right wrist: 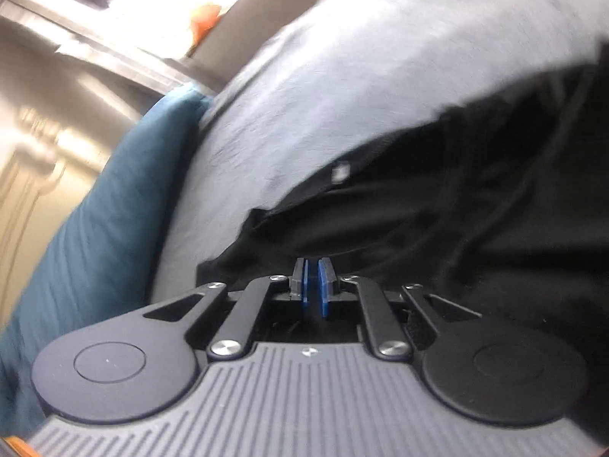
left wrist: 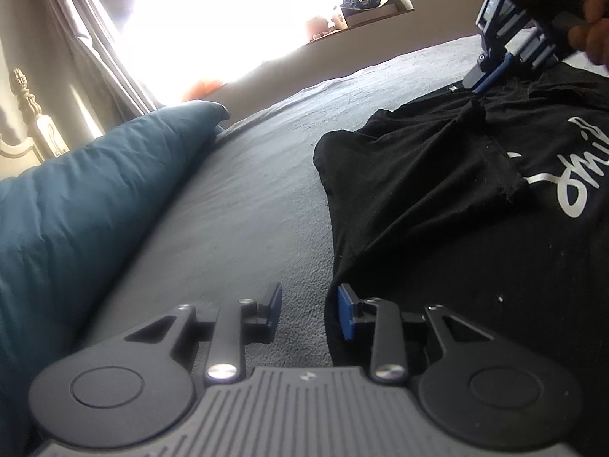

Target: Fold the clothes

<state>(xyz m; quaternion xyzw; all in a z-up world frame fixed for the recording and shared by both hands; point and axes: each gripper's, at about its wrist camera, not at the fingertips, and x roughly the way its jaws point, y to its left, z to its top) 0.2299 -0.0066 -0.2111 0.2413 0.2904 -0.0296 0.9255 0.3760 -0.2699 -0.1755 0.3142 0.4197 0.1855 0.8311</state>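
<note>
Black T-shirt (left wrist: 475, 198) fabric, soft and matte with white looping script printed on it, lies crumpled on the bed at the right of the left wrist view. At the bottom of that view the left tool (left wrist: 310, 314) rests low over the bed with its two blue rubber-faced pads set apart; the right-hand pad sits at the shirt's near edge, the left-hand pad over bare blanket, and nothing is pinched between them. Its black linkage arms, silver rivets and ribbed grey body fill the lower frame. In the right wrist view, which is blurred, the right tool (right wrist: 313, 283) has its blue pads almost together, only a thin slit between them, and whether a fold of the black cloth is caught there cannot be told; its tips lie against the shirt's rumpled edge. The same tool appears at the upper right of the left wrist view, gripped by a gloved hand (left wrist: 582, 11). Under the shirt spreads a grey blanket (left wrist: 266, 175) with a fine nubby pile. A plump teal pillow (left wrist: 87, 198) with smooth, creased fabric lies along the left side. A pale pleated curtain (left wrist: 95, 49) hangs at the upper left beside a bright window.
</note>
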